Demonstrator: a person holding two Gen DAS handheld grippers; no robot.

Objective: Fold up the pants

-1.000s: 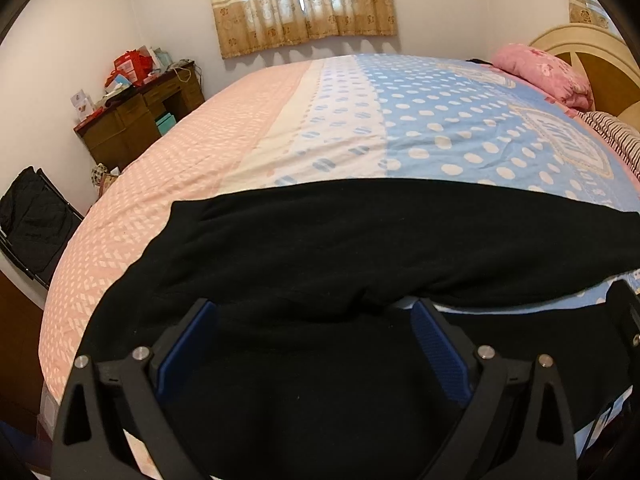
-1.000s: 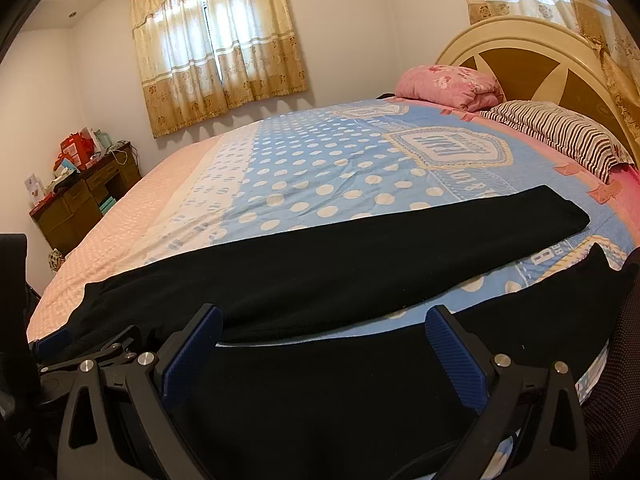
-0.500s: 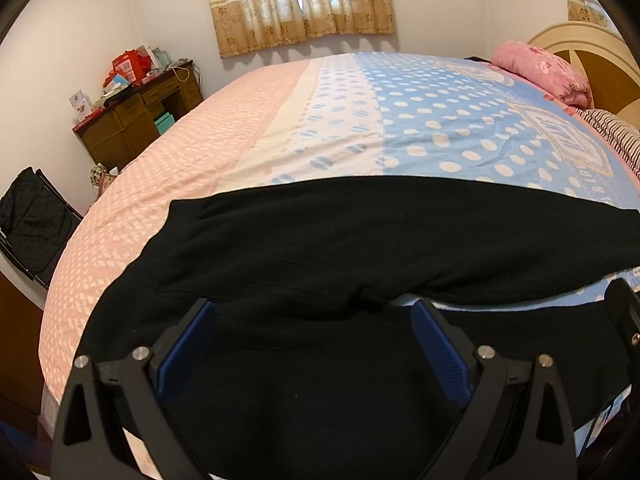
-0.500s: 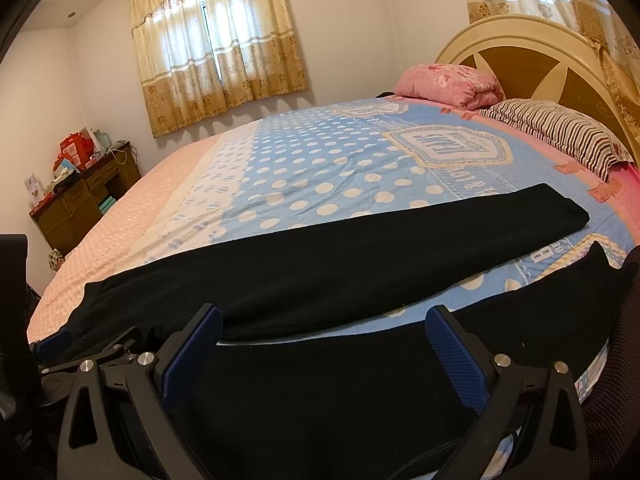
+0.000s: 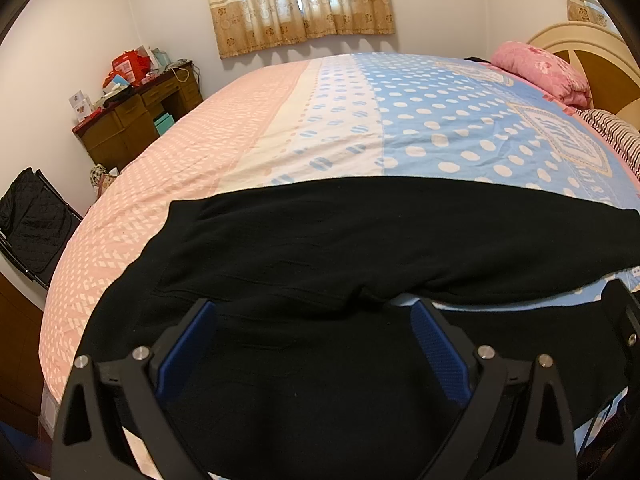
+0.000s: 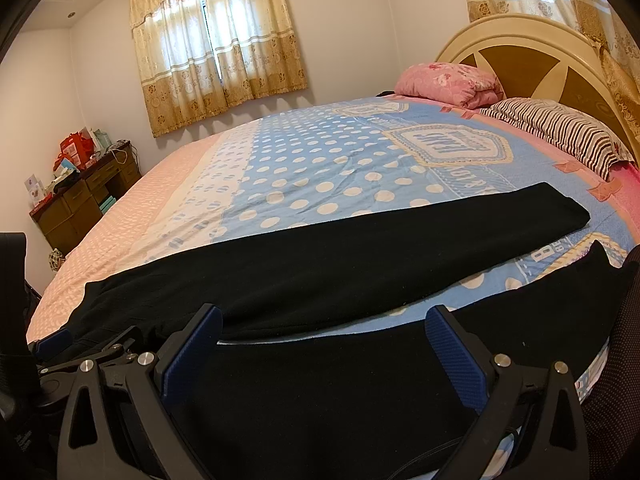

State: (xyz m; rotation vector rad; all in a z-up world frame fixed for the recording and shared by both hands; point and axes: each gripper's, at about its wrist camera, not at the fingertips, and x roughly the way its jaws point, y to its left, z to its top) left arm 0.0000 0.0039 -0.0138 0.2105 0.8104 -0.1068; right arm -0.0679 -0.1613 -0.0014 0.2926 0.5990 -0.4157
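You are working over a wide bed [image 5: 320, 120] whose cover is running from pink through white to dotted blue, and black pants [image 5: 360, 248] are lying flat along its near edge. The waist is sitting toward the pink end, while one leg [image 6: 400, 248] is stretching across the blue part toward the headboard [image 6: 532, 52] and the other leg [image 6: 360, 392] is lying nearer you along the edge, with a strip of cover showing between them. Your left hand-held gripper [image 5: 312, 344] is hovering over the seat of the pants with its blue-padded fingers [image 5: 188, 348] spread wide and nothing between them. Your right hand-held gripper [image 6: 324, 352] is hovering over the near leg, fingers [image 6: 456, 356] likewise spread wide and gripping nothing. A pink pillow [image 6: 448, 82] and a striped pillow [image 6: 560, 132] are resting by the headboard. A cluttered brown desk [image 5: 136, 120] is standing against the far wall under curtains [image 5: 300, 0], and a black bag [image 5: 32, 220] is leaning beside the bed
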